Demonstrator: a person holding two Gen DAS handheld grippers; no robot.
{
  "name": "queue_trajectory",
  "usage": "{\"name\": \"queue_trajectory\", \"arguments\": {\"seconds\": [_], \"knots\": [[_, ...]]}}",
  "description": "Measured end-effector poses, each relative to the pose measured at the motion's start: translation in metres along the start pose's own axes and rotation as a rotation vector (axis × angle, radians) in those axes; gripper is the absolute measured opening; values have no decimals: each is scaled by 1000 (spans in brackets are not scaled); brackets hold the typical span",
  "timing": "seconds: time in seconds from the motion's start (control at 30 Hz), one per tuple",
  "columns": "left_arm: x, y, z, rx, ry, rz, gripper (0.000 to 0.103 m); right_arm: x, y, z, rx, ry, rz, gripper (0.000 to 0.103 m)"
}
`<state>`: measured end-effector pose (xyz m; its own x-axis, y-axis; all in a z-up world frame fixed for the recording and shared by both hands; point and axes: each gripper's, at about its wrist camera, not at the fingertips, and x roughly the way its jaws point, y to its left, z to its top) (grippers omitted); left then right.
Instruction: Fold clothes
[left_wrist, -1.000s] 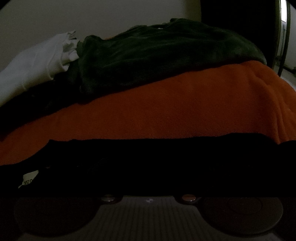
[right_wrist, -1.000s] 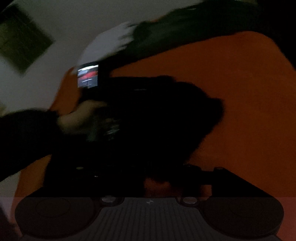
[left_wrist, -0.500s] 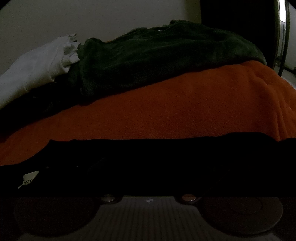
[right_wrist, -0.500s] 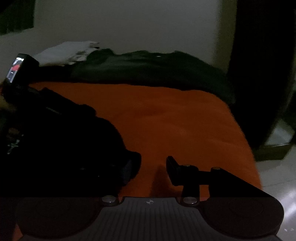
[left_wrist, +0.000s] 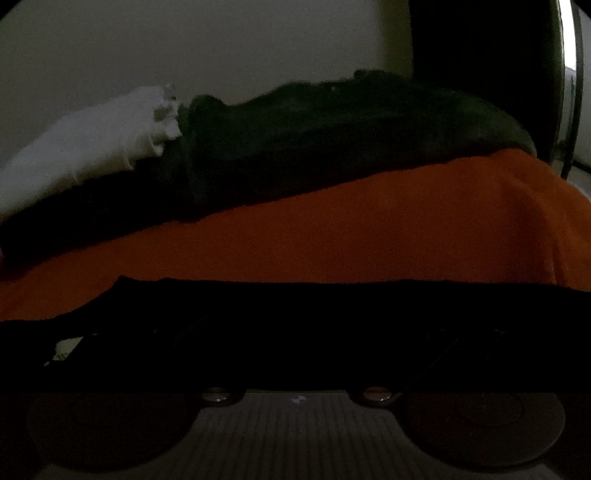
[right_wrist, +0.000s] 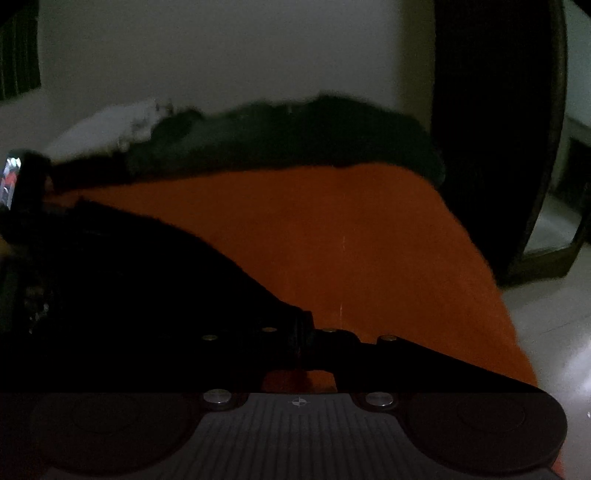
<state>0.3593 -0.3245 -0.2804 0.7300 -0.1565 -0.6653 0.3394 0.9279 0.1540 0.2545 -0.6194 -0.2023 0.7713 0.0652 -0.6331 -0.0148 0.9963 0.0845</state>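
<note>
A black garment (left_wrist: 295, 314) lies stretched across the near side of an orange blanket (left_wrist: 369, 229). It covers my left gripper (left_wrist: 295, 332) and hides the fingers; its white tag (left_wrist: 66, 347) shows at the lower left. In the right wrist view the same black garment (right_wrist: 129, 288) runs from the left gripper's body at the far left edge down to my right gripper (right_wrist: 306, 332). The right fingers are pressed together on a corner of it, just above the orange blanket (right_wrist: 351, 240).
A dark green garment (left_wrist: 332, 140) and a white one (left_wrist: 85, 147) lie at the far side of the bed against a pale wall. A tall dark piece of furniture (right_wrist: 495, 129) stands to the right. Pale floor (right_wrist: 554, 332) shows beyond the bed's right edge.
My right gripper swung round to face along the bed, was open half a second ago, and has now shut on the black garment's corner. The left view has dropped slightly; the cloth stayed with it.
</note>
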Motion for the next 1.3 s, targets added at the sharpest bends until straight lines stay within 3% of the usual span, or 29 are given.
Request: {"name": "queue_trajectory", "arguments": {"seconds": [0.13,0.2,0.27,0.37,0.43,0.57,0.7,0.77,0.87,0.9,0.93,1.0,1.13,1.2,1.3], "knots": [[-6,2,9,31,6,-2,102,1,-8,-2,136,13,27,4],[-21,10,13,44,-7,8,102,-13,-14,-7,214,15,24,26],[-45,26,12,6,-15,-6,102,-27,-21,-13,292,17,22,32],[-89,54,-3,-77,-27,-73,102,-48,-29,-22,416,24,28,33],[-117,69,-24,-87,-47,-101,102,-57,-23,-32,514,53,108,33],[-157,89,-73,-43,-50,-73,102,-46,-11,-41,699,88,258,33],[-163,123,-97,45,33,-205,102,-6,-10,-34,774,120,189,35],[-165,140,-100,145,96,-154,99,8,-8,-33,785,130,167,35],[-182,174,-101,166,128,-115,97,16,-8,-34,842,109,161,34],[-191,188,-102,143,126,-114,97,16,-8,-31,849,99,154,16],[-201,203,-103,109,123,-113,97,15,-6,-27,847,88,135,4],[-224,234,-109,32,109,-89,98,8,3,-9,793,45,109,3],[-263,287,-141,-109,125,-35,98,-9,78,62,334,28,35,3],[-281,312,-162,-181,137,-21,98,-16,129,91,157,48,73,3],[-304,342,-194,-257,147,49,98,-12,213,105,3,84,158,5]]}}
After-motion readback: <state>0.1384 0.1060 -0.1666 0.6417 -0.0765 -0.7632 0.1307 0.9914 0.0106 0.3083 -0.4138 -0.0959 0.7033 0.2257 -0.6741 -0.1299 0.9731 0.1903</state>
